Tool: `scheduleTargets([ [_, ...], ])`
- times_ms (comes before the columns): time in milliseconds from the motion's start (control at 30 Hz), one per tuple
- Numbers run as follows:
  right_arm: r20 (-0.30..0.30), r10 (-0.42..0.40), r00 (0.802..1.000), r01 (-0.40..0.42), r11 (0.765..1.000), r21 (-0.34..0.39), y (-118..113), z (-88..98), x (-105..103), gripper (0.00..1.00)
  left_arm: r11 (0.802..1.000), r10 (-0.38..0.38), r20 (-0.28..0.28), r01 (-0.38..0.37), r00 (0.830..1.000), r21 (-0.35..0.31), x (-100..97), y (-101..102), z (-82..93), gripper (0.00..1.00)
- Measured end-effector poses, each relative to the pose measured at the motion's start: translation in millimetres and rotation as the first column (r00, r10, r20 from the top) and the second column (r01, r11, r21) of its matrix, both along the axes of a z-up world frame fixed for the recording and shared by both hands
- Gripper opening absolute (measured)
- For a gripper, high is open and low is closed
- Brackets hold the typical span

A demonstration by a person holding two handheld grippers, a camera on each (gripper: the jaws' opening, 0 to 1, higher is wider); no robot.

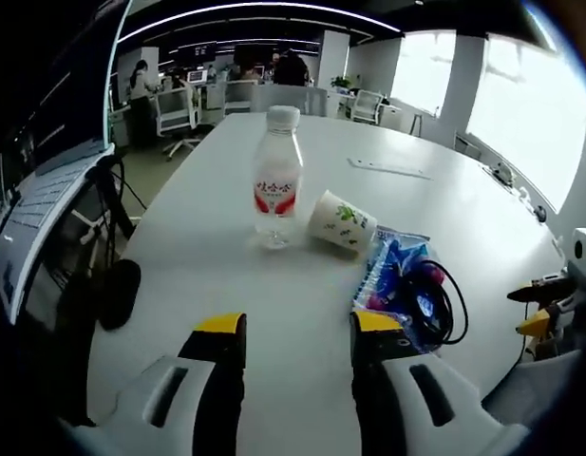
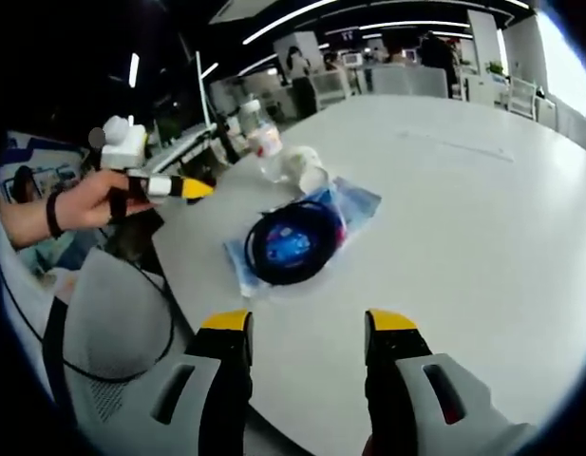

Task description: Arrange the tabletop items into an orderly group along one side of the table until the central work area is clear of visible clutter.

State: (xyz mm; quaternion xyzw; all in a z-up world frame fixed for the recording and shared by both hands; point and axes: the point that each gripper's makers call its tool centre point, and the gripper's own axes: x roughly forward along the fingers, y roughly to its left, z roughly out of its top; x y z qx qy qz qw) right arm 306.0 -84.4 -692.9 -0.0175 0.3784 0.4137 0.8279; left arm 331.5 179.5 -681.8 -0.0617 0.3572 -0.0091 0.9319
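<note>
The table (image 1: 274, 285) looks like smooth matt white laminate with a soft sheen from the windows. The bottle (image 1: 276, 180) on it is clear glossy plastic with a printed label, and the cup (image 1: 341, 221) tipped beside the bottle looks like matt paper. Next to the cup, the packet (image 2: 354, 204) is shiny crinkly plastic film, under a coil of smooth black rubbery cable (image 2: 294, 241).

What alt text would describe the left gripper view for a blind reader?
A clear plastic water bottle stands upright on a white table, beside a tipped white paper cup and a blue packet with coiled black cable. The left gripper is open and empty.
</note>
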Motion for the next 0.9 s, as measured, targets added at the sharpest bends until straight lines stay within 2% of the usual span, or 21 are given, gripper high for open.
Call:
scheduleTargets([
  [467, 0.01, 0.029, 1.0, -0.029, 0.999, 0.023, 23, 3.8, 18, 0.45, 0.998, -0.055, -0.015, 0.055, 0.998, -0.013, -15.9, -21, -8.8, 0.43],
  [767, 0.011, 0.071, 0.997, -0.071, 0.997, 0.007, 38, 2.7, 29, 0.45, 0.998, -0.053, -0.006, 0.052, 0.999, -0.025, -13.9, -24, -7.3, 0.42],
  [900, 0.011, 0.064, 0.998, -0.064, 0.998, 0.021, 45, 4.8, 39, 0.45, 0.998, -0.047, -0.002, 0.047, 0.999, -0.029, -12.8, -24, -7.0, 0.42],
])
